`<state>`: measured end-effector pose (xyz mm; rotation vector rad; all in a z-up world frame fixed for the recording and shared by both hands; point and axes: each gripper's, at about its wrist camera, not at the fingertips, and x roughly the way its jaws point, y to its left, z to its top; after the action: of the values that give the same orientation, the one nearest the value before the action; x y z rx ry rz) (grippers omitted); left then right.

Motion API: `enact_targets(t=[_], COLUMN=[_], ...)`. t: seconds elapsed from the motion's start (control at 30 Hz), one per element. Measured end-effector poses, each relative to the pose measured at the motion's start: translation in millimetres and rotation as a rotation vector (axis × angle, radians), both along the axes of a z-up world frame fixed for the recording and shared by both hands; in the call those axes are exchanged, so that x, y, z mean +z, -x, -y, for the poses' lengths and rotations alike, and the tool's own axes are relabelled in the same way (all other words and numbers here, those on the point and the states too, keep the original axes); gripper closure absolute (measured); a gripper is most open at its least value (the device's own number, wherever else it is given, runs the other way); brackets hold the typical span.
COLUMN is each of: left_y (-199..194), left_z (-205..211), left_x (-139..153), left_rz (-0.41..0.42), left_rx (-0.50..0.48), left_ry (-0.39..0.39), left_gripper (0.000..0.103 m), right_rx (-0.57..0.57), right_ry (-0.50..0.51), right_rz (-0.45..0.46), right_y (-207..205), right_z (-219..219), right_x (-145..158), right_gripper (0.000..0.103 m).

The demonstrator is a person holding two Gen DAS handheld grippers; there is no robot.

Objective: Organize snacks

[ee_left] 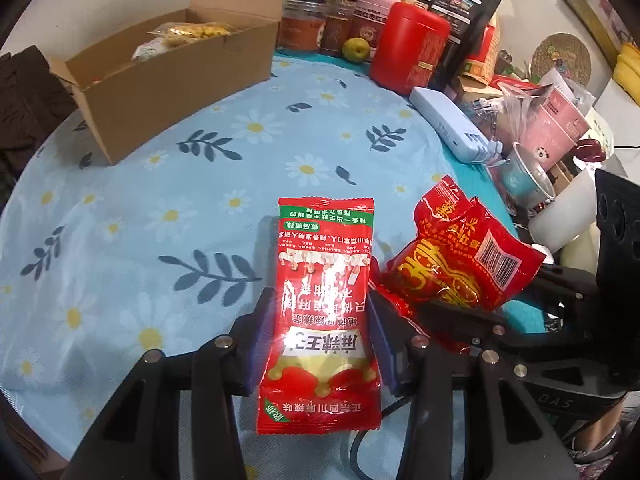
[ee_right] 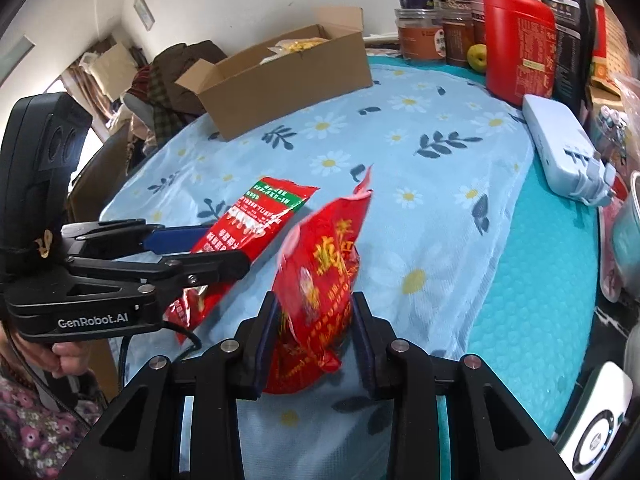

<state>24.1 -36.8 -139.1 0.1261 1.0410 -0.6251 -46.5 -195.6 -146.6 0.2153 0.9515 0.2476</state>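
A flat red snack packet with a green band stands upright between the blue pads of my left gripper, which is shut on its sides. Beside it on the right, a crinkled red packet with gold print is held in my right gripper. In the right wrist view that crinkled packet is pinched between the pads of the right gripper, while the left gripper holds the green-banded packet at the left. An open cardboard box with snacks inside sits at the far left of the table.
A daisy-print cloth covers the round table. Along the back stand a red canister, jars, a green fruit and a black bag. A pale blue power strip and cluttered cups and bags line the right edge.
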Motion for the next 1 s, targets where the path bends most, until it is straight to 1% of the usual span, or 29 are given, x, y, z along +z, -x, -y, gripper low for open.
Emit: enact_targets(t=[0.1, 0.17, 0.23, 0.33, 0.37, 0.43, 0.47, 0.5, 0.6, 0.63, 0.73, 0.77, 0.8, 0.87, 1.0], left_y=[-2, -5, -7, -7, -8, -8, -8, -9, -8, -8, -8, -9, -9, -8, -8], left_z=[-3, -5, -7, -7, -7, -6, -5, -3, 5, 7, 7, 6, 4, 4, -3], left_x=[-5, -13, -16, -17, -17, -18, -18, -18, -19, -19, -19, -19, -19, -19, -18], left_rz=[-0.005, -0.024, -0.034, -0.025, -0.024, -0.024, -0.025, -0.025, -0.011, -0.008, 0.001, 0.0, 0.001, 0.025, 0.012], left_rx=[0.018, 0.033, 0.038, 0.03, 0.029, 0.022, 0.017, 0.011, -0.002, -0.005, 0.006, 0.007, 0.01, 0.018, 0.022], left_ry=[-0.036, -0.065, -0.071, -0.084, -0.084, -0.079, -0.077, -0.076, -0.095, -0.099, -0.092, -0.084, -0.08, -0.105, -0.092], left_gripper=[0.059, 0.059, 0.059, 0.058, 0.057, 0.054, 0.051, 0.047, 0.04, 0.039, 0.039, 0.039, 0.044, 0.053, 0.058], right_rx=[0.024, 0.037, 0.036, 0.026, 0.019, 0.006, 0.003, 0.001, 0.004, 0.008, 0.01, 0.008, 0.006, 0.007, 0.008], right_ry=[0.029, 0.026, 0.018, 0.002, -0.002, 0.001, 0.003, 0.001, 0.003, 0.009, 0.017, 0.02, 0.022, 0.023, 0.005], right_rz=[-0.01, -0.039, -0.057, -0.066, -0.071, -0.072, -0.07, -0.07, -0.07, -0.071, -0.076, -0.078, -0.079, -0.081, -0.089], right_y=[-4, -8, -9, -10, -11, -11, -12, -12, -14, -14, -14, -13, -13, -12, -13], right_z=[-7, -9, -8, -6, -5, -3, -3, -2, -4, -5, -5, -4, -3, -2, -4], right_x=[-2, -5, -8, -8, -8, -7, -7, -7, -8, -8, -7, -6, -6, -5, -4], right_gripper=[0.069, 0.068, 0.067, 0.066, 0.062, 0.056, 0.051, 0.048, 0.046, 0.045, 0.04, 0.036, 0.033, 0.031, 0.021])
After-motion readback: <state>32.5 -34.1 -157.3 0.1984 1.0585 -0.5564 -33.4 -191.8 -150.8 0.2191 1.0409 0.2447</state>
